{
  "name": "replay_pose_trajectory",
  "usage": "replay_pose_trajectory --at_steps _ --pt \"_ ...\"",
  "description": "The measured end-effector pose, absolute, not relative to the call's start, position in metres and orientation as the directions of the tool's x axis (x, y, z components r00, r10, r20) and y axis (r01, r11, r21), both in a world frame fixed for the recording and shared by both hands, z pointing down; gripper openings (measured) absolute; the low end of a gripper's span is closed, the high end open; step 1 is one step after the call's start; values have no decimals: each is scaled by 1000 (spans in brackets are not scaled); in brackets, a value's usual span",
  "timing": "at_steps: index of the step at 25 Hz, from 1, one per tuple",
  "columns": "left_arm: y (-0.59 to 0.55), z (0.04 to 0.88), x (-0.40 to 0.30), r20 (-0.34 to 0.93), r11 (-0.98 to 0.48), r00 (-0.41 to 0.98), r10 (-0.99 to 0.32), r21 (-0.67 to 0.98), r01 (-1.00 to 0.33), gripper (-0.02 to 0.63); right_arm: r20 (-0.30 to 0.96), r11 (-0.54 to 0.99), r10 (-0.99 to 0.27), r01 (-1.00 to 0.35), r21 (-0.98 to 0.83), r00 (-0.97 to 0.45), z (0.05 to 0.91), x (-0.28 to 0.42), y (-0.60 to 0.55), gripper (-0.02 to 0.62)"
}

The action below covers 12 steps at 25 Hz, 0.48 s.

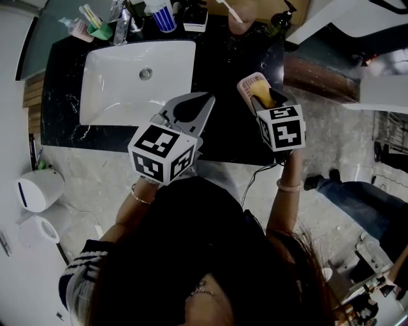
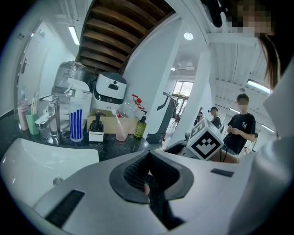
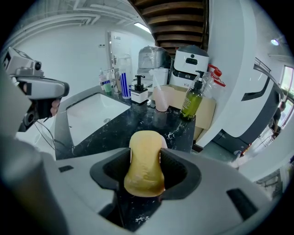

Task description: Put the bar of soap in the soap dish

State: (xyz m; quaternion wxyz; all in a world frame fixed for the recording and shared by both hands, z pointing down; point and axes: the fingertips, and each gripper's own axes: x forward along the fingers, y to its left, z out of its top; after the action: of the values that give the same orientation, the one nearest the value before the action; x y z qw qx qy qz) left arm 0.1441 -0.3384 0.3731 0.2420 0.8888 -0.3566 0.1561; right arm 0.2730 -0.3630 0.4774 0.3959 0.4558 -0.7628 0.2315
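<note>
A yellow bar of soap [image 1: 263, 95] [image 3: 144, 167] is clamped between the jaws of my right gripper [image 1: 265, 102] [image 3: 144, 173], end pointing forward. It hangs just over a pink soap dish [image 1: 245, 85] near the right edge of the black marble counter [image 1: 223, 57]. In the right gripper view only a pale pink rim of the soap dish [image 3: 163, 142] peeks out behind the soap. My left gripper [image 1: 208, 99] [image 2: 147, 179] hovers over the counter's front edge beside the sink, jaws shut with nothing in them.
A white sink basin [image 1: 127, 79] fills the counter's left half, with a faucet [image 1: 121, 28] behind it. Along the back stand a green toothbrush holder [image 1: 95, 28], striped cup [image 1: 164, 18], dispenser [image 1: 194, 19], pink cup [image 1: 239, 25] and green bottle [image 1: 278, 24]. Someone's legs [image 1: 344, 191] stand at right.
</note>
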Motion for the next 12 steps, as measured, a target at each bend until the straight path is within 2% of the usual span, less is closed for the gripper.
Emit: replay_pose_trajectory --at_steps 12 --pt "-346 384 142 478 -611 679 -557 318 -725 2 832 482 -480 -876 -14 -278 496 278 -375 204"
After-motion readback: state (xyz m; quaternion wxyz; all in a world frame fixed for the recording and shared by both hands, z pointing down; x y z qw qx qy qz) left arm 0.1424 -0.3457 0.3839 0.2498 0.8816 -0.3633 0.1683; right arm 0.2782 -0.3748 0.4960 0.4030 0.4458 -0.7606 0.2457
